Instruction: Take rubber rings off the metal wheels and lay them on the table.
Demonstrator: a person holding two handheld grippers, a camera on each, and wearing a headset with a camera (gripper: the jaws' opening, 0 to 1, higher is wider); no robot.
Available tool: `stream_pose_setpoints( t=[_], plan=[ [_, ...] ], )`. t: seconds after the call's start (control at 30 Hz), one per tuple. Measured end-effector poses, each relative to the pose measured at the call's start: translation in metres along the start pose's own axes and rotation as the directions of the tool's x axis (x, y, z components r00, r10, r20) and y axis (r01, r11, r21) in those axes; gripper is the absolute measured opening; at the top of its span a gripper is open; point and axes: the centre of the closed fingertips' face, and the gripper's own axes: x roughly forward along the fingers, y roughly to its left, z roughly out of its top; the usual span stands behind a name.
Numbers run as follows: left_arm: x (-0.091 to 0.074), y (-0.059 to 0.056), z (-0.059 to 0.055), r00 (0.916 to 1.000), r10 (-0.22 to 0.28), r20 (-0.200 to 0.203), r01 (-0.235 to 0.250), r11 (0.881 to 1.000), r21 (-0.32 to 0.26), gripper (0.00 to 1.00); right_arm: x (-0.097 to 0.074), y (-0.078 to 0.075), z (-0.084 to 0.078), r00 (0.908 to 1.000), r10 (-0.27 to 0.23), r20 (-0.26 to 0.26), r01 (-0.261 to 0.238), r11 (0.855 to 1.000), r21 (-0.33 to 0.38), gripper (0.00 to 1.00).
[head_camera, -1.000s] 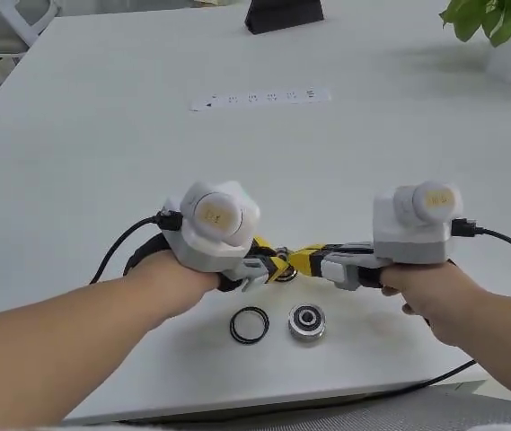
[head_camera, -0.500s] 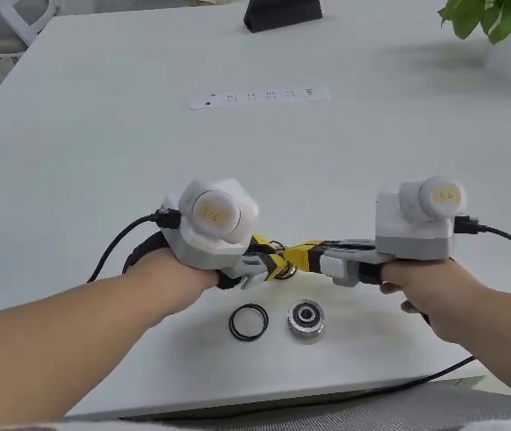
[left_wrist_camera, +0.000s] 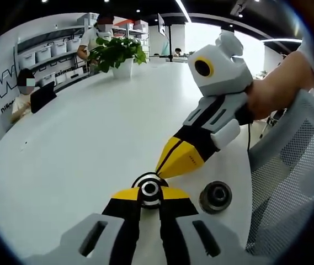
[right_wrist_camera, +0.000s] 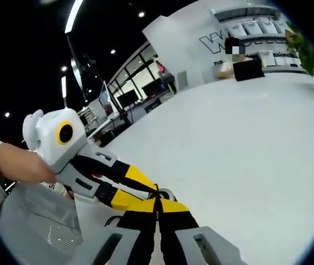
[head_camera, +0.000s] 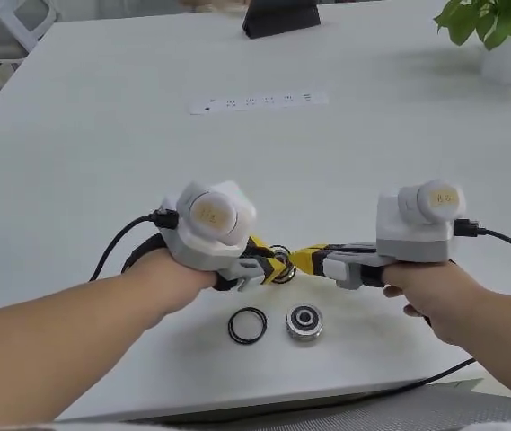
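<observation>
**Right tip at the rim of a wheel clamped by the left**

The left gripper (left_wrist_camera: pixel 149 194) has its jaws closed on a small metal wheel (left_wrist_camera: pixel 149 187), pressing on the rim from two opposite sides. The wheel is held just above the near part of the white desk (head_camera: pixel 147 153). In the left gripper view the wheel's flat face and hub look back towards the camera. Its axle line therefore runs roughly along the left jaws, and the black rubber ring (left_wrist_camera: pixel 140 180) sits around the rim in a plane set across them.

The right gripper (left_wrist_camera: pixel 163 168) comes in from the opposite side with its jaws drawn together to a point. That point touches the far edge of the wheel, right where the ring sits. The pictures don't show whether a bit of rubber is pinched between the tips.

In the head view the two grippers meet nose to nose. Both are equally near the wheel, with the left (head_camera: pixel 268 265) holding it and the right (head_camera: pixel 302 259) working on it.

Below them on the desk lie a loose black rubber ring (head_camera: pixel 230 325) and, just beside it, a bare metal wheel (head_camera: pixel 305 321), so one wheel looks done.

The next move probably depends on the right tip catching the ring at that far edge. It would then drag the ring off along the axle line, away from the left jaws, rather than sideways across the rim.
</observation>
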Motion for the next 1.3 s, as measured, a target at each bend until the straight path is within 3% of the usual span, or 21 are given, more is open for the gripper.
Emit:
stream_pose_setpoints(
  t=[0.17, 0.47, 0.9, 1.3],
  plan=[
    [-0.006, 0.0, 0.008, 0.9996, 0.001, 0.027, 0.0, 1.0, -0.017, 0.07, -0.001, 0.001, 0.001, 1.0, -0.001, 0.003, 0.001, 1.0, 0.002, 0.0],
    [-0.018, -0.006, 0.011, 0.9989, -0.016, 0.045, 0.017, 1.0, -0.025, 0.16, -0.006, 0.001, 0.004, 0.9999, 0.003, 0.012, -0.003, 1.0, 0.003, 0.0],
    [-0.048, -0.015, 0.017, 0.9958, -0.033, 0.085, 0.035, 0.999, -0.023, 0.3, -0.011, 0.01, 0.011, 0.9991, 0.037, 0.021, -0.037, 0.999, 0.005, 0.0],
    [-0.081, -0.022, 0.021, 0.9894, -0.04, 0.139, 0.048, 0.998, -0.051, 0.36, -0.018, 0.023, 0.007, 0.9971, 0.075, 0.012, -0.075, 0.997, 0.013, 0.0]
  ],
)
